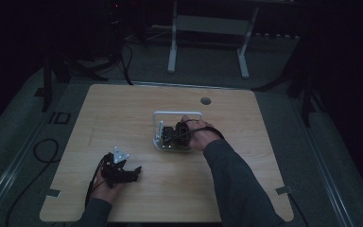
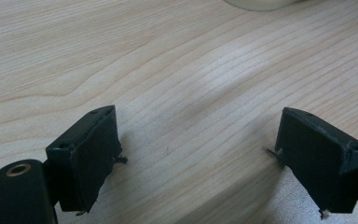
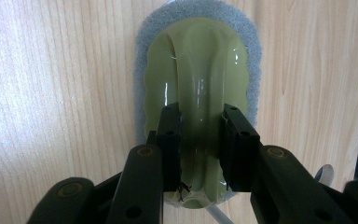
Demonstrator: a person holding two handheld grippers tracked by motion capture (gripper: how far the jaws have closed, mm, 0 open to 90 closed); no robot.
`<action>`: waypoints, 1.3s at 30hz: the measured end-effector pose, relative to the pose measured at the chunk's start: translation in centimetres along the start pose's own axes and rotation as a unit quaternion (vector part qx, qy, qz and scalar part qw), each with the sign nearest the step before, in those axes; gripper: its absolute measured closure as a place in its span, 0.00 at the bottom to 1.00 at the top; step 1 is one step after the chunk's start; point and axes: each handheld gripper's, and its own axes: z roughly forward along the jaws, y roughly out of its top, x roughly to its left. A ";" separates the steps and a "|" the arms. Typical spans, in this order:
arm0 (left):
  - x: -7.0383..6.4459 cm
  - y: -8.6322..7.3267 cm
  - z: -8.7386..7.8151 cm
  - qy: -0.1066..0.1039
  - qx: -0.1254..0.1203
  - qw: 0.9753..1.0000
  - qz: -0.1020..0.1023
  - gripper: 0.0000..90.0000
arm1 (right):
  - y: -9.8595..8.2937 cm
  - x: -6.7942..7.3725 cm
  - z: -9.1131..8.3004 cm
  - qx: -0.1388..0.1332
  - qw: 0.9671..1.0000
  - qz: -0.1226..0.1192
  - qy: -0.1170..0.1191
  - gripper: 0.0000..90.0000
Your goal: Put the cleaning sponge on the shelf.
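In the high view, the right gripper [image 1: 176, 134] sits over a white rectangular tray [image 1: 177, 114] at the middle of the light wooden desk [image 1: 123, 109]. The left gripper [image 1: 131, 172] rests near the desk's front edge, well apart.

In the left gripper view, its jaws stand wide apart over bare wood, holding nothing.

In the right gripper view, the jaws are closed on the raised central ridge of an oval olive-green plastic scrubber with a grey sponge rim [image 3: 198, 70], which lies flat.

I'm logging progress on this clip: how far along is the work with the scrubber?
Done: the right claw has closed on the raised ridge of the green scrubber, whose grey pad lies flat on the table. In hand: that grip. Left: probably lifting or moving the scrubber; the left claw rests open over bare wood.
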 end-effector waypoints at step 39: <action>0.0 0.0 0.0 0.000 0.001 1.000 0.001 0.15 | 0.1 0.2 2.3 0.016 0.997 -0.008 -0.075 0.81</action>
